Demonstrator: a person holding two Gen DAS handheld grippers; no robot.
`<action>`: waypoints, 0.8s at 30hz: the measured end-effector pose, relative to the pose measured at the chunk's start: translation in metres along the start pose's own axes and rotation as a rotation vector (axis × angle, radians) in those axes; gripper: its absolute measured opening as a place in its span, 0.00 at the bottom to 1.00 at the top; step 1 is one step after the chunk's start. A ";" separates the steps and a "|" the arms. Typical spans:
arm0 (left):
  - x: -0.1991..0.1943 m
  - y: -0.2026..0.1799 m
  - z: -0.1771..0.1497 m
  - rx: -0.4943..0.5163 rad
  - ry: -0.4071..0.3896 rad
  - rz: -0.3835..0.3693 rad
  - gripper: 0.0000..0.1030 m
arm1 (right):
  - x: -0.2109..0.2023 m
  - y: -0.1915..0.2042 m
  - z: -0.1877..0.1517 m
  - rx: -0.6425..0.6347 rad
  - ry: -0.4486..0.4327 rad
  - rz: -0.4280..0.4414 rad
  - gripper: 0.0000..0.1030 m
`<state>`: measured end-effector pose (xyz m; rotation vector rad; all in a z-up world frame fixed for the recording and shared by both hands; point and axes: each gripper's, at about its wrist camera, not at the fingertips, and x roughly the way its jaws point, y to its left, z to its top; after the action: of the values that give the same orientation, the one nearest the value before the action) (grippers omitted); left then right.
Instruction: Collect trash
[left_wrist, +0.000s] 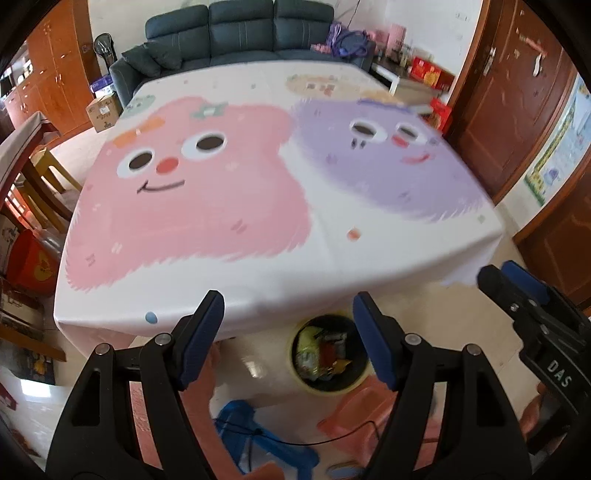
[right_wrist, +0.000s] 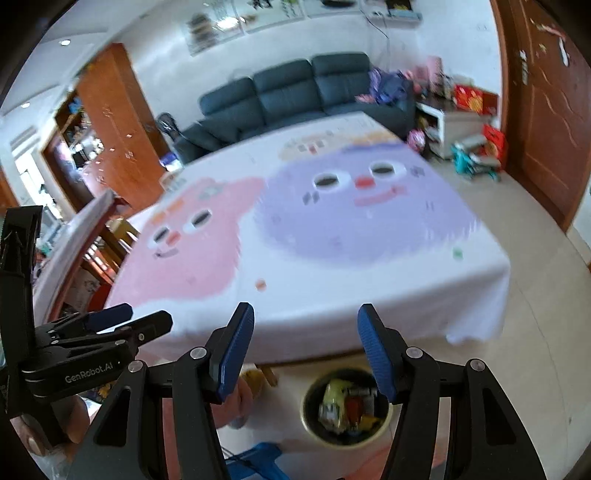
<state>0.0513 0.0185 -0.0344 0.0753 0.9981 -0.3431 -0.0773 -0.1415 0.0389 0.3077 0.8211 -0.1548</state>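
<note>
Both my left gripper and right gripper have fingers wide, empty. Wrappers in the bin on the near floor look light, crinkly—probably slippery; pinch an edge.

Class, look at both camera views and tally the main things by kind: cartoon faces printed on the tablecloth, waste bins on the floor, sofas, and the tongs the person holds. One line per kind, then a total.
Cartoon faces on the tablecloth: 2, pink face and purple face
Waste bins: 1, waste bin, with trash inside
Sofas: 1, sofa
Tongs: 2, left tongs and right tongs, both open and empty
Total: 6
</note>
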 end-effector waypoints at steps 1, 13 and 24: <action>-0.010 -0.003 0.005 0.000 -0.022 -0.002 0.68 | -0.007 0.000 0.007 -0.011 -0.016 0.007 0.59; -0.084 -0.038 0.039 -0.093 -0.162 0.116 0.68 | -0.097 0.006 0.076 -0.084 -0.258 0.041 0.86; -0.055 -0.045 0.006 -0.131 -0.117 0.214 0.68 | -0.068 -0.009 0.037 -0.076 -0.137 0.030 0.86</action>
<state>0.0153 -0.0113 0.0186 0.0419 0.8855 -0.0849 -0.0997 -0.1613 0.1105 0.2351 0.6842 -0.1147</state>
